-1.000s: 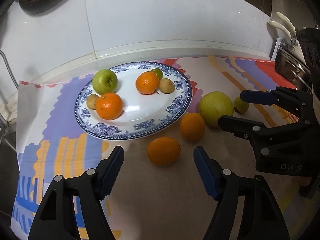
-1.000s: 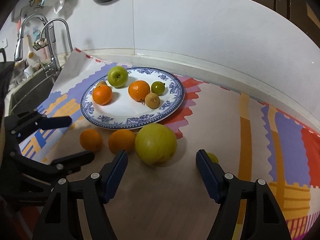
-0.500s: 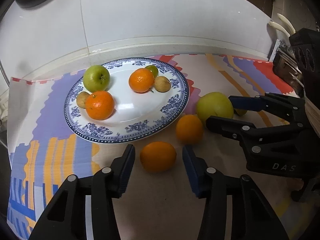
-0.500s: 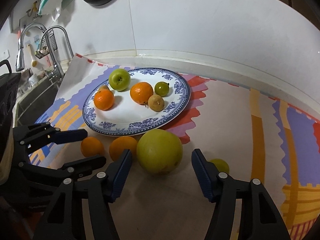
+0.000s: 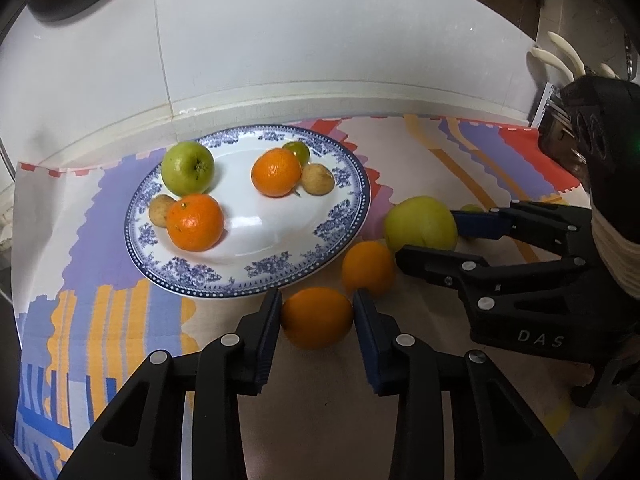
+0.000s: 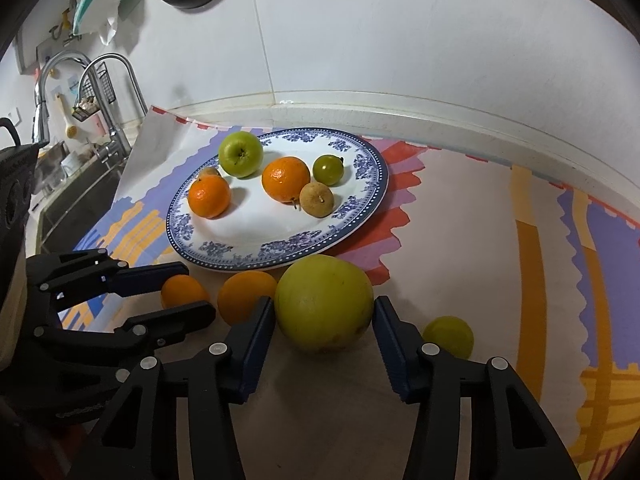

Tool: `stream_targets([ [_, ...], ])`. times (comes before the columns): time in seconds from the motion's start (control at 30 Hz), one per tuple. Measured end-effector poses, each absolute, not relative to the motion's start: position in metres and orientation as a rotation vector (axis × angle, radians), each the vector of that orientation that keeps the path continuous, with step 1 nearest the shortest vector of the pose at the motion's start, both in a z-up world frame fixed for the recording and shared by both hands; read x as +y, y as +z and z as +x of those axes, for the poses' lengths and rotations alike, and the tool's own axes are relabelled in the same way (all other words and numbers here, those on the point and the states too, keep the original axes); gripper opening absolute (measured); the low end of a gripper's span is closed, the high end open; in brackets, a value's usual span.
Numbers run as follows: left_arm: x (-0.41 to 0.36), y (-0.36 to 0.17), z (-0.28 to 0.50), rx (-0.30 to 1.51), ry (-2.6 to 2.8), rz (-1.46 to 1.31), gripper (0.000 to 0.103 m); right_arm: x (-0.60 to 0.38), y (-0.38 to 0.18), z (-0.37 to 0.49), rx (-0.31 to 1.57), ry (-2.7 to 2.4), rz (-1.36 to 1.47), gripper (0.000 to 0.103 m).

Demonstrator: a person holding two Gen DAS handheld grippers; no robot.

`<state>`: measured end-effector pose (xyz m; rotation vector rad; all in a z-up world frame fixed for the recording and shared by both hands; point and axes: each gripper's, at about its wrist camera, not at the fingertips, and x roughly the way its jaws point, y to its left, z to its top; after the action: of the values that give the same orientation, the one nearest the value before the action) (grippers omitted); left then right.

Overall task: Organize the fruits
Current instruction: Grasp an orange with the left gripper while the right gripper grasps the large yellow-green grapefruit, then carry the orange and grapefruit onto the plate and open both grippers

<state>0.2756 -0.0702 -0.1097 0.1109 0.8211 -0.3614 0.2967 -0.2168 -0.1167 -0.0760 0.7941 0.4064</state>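
Left tool [image 5: 316,320] gripping orange [image 5: 317,317], small green fruit [image 6: 448,337] clear only from right wrist

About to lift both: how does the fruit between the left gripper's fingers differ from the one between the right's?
The orange is smaller and deep orange; the yellow-green fruit is much bigger and pale. The left gripper has its pads right against the orange, while the right gripper brackets the yellow-green fruit with contact unclear. Both sit on the mat, off the plate.

The right gripper [image 6: 324,320] brackets a large yellow-green fruit [image 6: 324,304], both blue pads touching its sides. The left gripper [image 6: 186,288] straddles a small orange [image 6: 182,290] beside the blue-patterned plate [image 6: 360,208].
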Motion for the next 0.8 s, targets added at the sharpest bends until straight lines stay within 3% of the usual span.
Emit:
stream_targets([
  [0.8, -0.063, -0.066, 0.246, 0.704, -0.370, 0.073, 0.036, -0.222, -0.086, 0.269, 0.731, 0.344, -0.049, 0.050],
])
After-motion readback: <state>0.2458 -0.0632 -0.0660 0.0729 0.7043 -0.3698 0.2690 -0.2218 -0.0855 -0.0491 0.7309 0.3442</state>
